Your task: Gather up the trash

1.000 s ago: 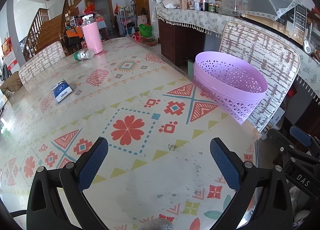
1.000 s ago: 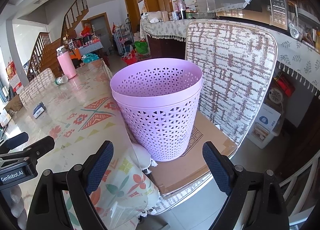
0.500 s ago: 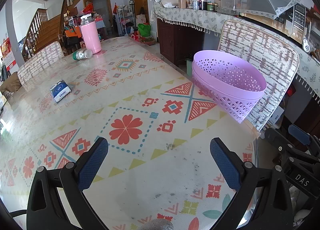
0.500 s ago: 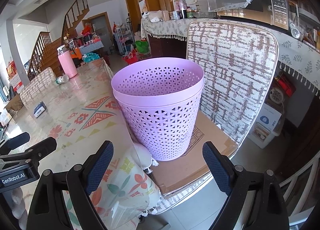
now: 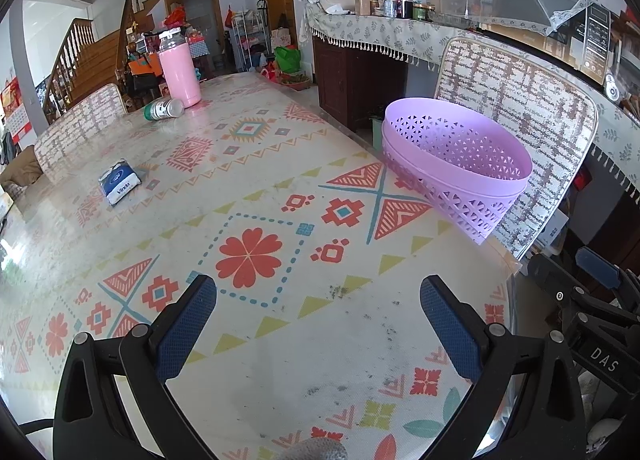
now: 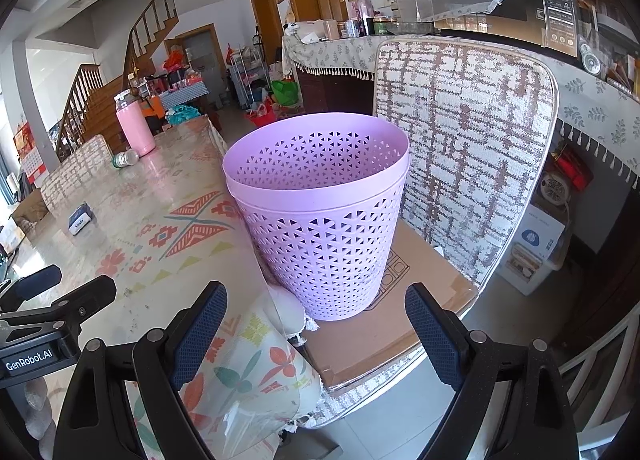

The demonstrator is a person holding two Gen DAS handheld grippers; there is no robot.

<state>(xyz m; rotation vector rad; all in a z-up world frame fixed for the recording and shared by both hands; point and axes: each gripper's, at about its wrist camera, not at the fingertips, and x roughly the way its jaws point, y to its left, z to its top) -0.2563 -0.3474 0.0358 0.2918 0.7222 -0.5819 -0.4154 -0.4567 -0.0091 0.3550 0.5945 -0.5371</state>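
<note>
A purple perforated waste basket (image 6: 320, 216) stands on a cardboard sheet on a chair seat beside the table; it also shows in the left wrist view (image 5: 460, 168). A blue tissue pack (image 5: 119, 181) lies on the table at the left. A small plastic bottle (image 5: 163, 108) lies on its side at the far end. My left gripper (image 5: 318, 324) is open and empty above the near table. My right gripper (image 6: 316, 332) is open and empty, just in front of the basket.
A tall pink flask (image 5: 179, 70) stands by the bottle at the far end. The patterned tablecloth (image 5: 248, 196) covers the table. A woven chair back (image 6: 464, 148) rises behind the basket. Another chair (image 5: 80, 120) is at the far left. A sideboard (image 5: 360, 72) runs along the right wall.
The left gripper has drifted slightly, so the basket and table sit a little further left in its view. The right gripper has hardly moved. Both stay open.
</note>
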